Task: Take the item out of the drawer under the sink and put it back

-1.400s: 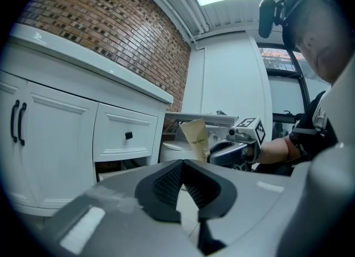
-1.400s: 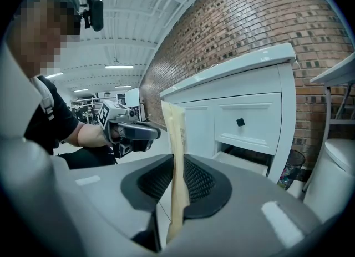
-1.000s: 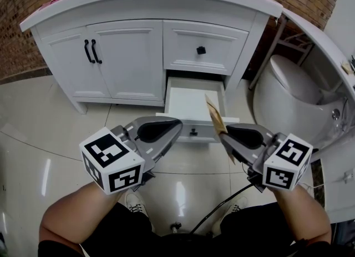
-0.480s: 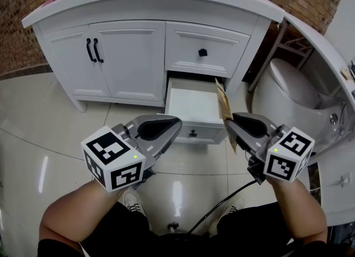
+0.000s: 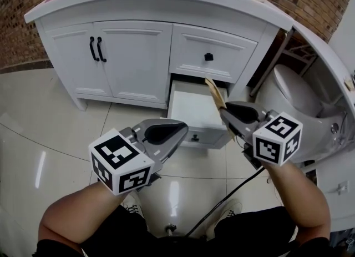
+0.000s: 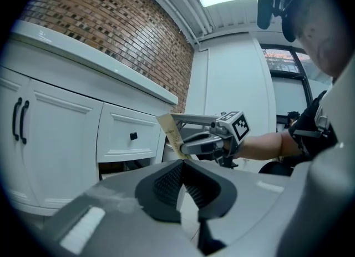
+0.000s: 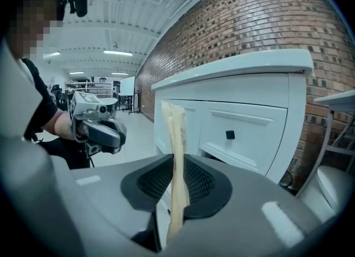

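Right gripper (image 5: 224, 109) has shifted forward toward the cabinet, clamped on a tan packet (image 5: 216, 92). Left gripper (image 5: 181, 126) is nearest, jaws closed on nothing. The packet stands tilted above the right side of the open drawer (image 5: 191, 106). White vanity (image 5: 133, 56) behind.

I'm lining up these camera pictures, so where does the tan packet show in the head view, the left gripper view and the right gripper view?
Head view: tan packet right of centre, along the open drawer's right edge.
Left gripper view: packet near centre, tilted.
Right gripper view: packet upright at centre.
Shared landmark: the black drawer knob.
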The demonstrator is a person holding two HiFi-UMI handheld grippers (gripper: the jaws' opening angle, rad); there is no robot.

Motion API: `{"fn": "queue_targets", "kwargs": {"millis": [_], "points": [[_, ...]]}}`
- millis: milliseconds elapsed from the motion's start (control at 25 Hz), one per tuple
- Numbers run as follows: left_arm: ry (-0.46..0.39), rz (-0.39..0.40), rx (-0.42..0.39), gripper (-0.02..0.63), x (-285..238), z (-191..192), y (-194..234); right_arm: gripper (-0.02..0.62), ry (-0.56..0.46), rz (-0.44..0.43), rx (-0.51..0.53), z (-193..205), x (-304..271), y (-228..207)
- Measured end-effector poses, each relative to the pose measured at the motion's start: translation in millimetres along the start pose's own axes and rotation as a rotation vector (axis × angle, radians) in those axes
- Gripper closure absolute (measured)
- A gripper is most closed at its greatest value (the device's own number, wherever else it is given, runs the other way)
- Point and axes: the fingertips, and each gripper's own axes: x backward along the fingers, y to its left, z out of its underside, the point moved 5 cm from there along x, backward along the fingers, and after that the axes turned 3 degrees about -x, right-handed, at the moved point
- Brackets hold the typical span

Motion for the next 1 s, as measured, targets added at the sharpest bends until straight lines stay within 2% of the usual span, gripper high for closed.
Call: {"fn": "queue_targets", "kwargs": {"millis": [440,600,760,1000], "points": [[-0.024,-0.04,0.018,0.6,-1.6,-1.7,26.9,0.534,0.093,0.067,0.106,8.0,-72.2,-56.4],[-0.013,-0.059,0.037,0.6,-0.4,1.4,35.4,0.533,0.14,0.096,0.109,20.9,-99.4,-76.3],[-0.015,-0.063,0.056,0.6,0.2,1.5,38.2,0.532,0.249,0.109,0.137,44.0,-125.7,-91.2],[-0.027,-0.064,0.073,0.6,1.5,-2.7,35.7,0.532,0.463,0.116,0.354,83.8,-163.8,-103.3]]}}
